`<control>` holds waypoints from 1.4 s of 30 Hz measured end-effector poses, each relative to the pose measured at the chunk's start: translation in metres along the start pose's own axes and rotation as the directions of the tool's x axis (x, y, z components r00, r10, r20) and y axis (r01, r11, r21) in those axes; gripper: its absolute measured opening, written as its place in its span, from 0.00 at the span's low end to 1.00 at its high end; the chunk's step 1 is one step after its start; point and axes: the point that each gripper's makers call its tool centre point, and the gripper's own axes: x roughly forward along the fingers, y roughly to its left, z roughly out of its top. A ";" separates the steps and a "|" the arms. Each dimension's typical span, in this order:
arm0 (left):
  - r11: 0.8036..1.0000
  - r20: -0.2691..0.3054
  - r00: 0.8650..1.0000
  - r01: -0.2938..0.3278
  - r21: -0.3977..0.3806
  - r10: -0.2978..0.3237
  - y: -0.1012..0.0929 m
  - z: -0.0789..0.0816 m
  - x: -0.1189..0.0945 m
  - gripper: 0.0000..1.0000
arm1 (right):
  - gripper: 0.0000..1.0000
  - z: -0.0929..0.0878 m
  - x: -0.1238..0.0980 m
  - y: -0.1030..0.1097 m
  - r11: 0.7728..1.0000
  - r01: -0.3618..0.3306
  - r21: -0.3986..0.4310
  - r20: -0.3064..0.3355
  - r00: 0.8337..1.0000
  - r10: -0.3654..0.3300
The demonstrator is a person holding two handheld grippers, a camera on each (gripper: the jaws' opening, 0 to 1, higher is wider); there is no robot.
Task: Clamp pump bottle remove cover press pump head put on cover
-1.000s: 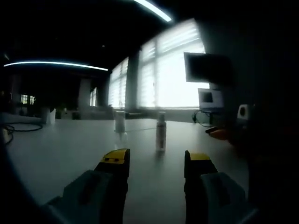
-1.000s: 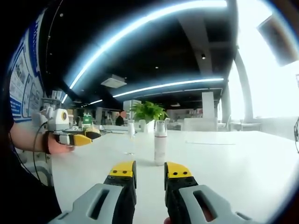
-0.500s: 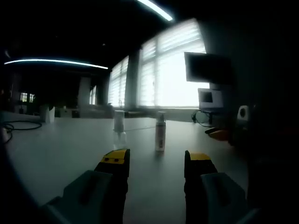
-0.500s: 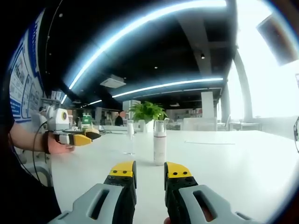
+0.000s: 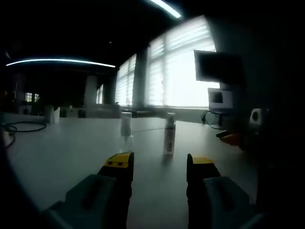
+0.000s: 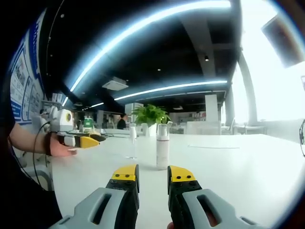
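A slim white pump bottle (image 5: 169, 135) (image 6: 162, 145) stands upright on the white table (image 6: 228, 162), its top pale and translucent. A smaller clear piece with a white top (image 5: 126, 126) (image 6: 133, 140) stands just left of it; what it is stays too small to tell. My left gripper (image 5: 159, 162) is open, wide jaws short of the bottle and holding nothing. It also shows held in a hand at the left (image 6: 85, 140). My right gripper (image 6: 153, 173) is open by a narrow gap, aimed at the bottle from a short distance, and shows dimly at the right (image 5: 225, 136).
A potted plant (image 6: 151, 114) stands behind the bottle. A dark monitor (image 5: 219, 67) hangs before bright windows. A cable (image 5: 19, 127) lies on the table's far left. A person's forearm (image 6: 26, 138) reaches in from the left edge.
The left gripper has shifted slightly toward the bottle, so its view has slid a little. The right gripper, bottle and clear piece have stayed put.
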 end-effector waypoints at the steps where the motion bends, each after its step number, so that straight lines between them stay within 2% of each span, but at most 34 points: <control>1: 1.000 0.003 1.000 0.001 0.006 -0.001 -0.002 0.002 0.002 0.35 | 0.18 0.000 0.000 0.000 1.000 0.000 0.000 0.000 1.000 0.000; 7: 1.000 0.001 1.000 -0.003 0.017 0.003 -0.007 0.007 0.016 0.36 | 0.18 0.000 0.000 -0.001 1.000 0.002 -0.001 0.000 1.000 -0.002; 10: 1.000 -0.022 0.999 -0.024 0.018 0.024 -0.006 0.006 0.024 0.35 | 0.18 0.000 0.000 0.000 1.000 0.003 -0.001 0.001 1.000 -0.003; 18: 0.999 -0.012 0.999 -0.032 0.012 0.032 -0.013 0.012 0.045 0.35 | 0.18 -0.001 0.000 0.001 1.000 0.003 -0.001 -0.006 1.000 -0.003; 21: 1.000 -0.021 0.999 -0.026 0.008 0.026 -0.016 0.008 0.053 0.35 | 0.18 -0.001 0.000 0.001 1.000 0.004 -0.002 -0.007 1.000 -0.004; 22: 0.999 -0.031 0.999 -0.019 -0.046 0.018 -0.017 0.005 0.055 0.35 | 0.18 -0.001 0.000 0.001 1.000 0.005 -0.002 -0.007 1.000 -0.005; 23: 0.997 -0.035 0.999 -0.019 -0.068 0.017 -0.017 0.002 0.057 0.35 | 0.18 0.000 0.000 0.001 1.000 0.005 -0.002 -0.006 1.000 -0.005; 25: 0.998 -0.035 0.999 -0.025 -0.061 0.023 -0.013 0.001 0.062 0.35 | 0.18 0.000 0.000 0.001 1.000 0.006 -0.001 -0.006 1.000 -0.006; 29: 0.999 -0.039 0.999 -0.025 -0.041 0.024 -0.023 -0.003 0.066 0.35 | 0.18 -0.001 0.000 0.001 1.000 0.004 -0.002 -0.008 1.000 -0.004; 34: 0.999 -0.038 0.999 -0.032 -0.021 0.031 -0.020 -0.003 0.076 0.35 | 0.18 0.000 0.000 0.002 1.000 0.002 -0.003 -0.008 1.000 -0.002; 36: 0.999 -0.030 0.999 -0.030 -0.033 0.029 -0.014 -0.001 0.082 0.35 | 0.18 0.000 0.000 0.002 1.000 0.003 -0.002 -0.006 1.000 -0.003; 38: 0.998 -0.024 0.999 -0.025 -0.057 0.024 -0.017 0.000 0.083 0.35 | 0.18 0.000 0.000 0.001 1.000 0.003 -0.002 -0.006 1.000 -0.003; 42: 0.998 -0.029 0.999 -0.032 -0.050 0.031 -0.018 -0.003 0.088 0.34 | 0.18 0.000 0.000 0.001 1.000 0.004 -0.001 -0.004 1.000 -0.004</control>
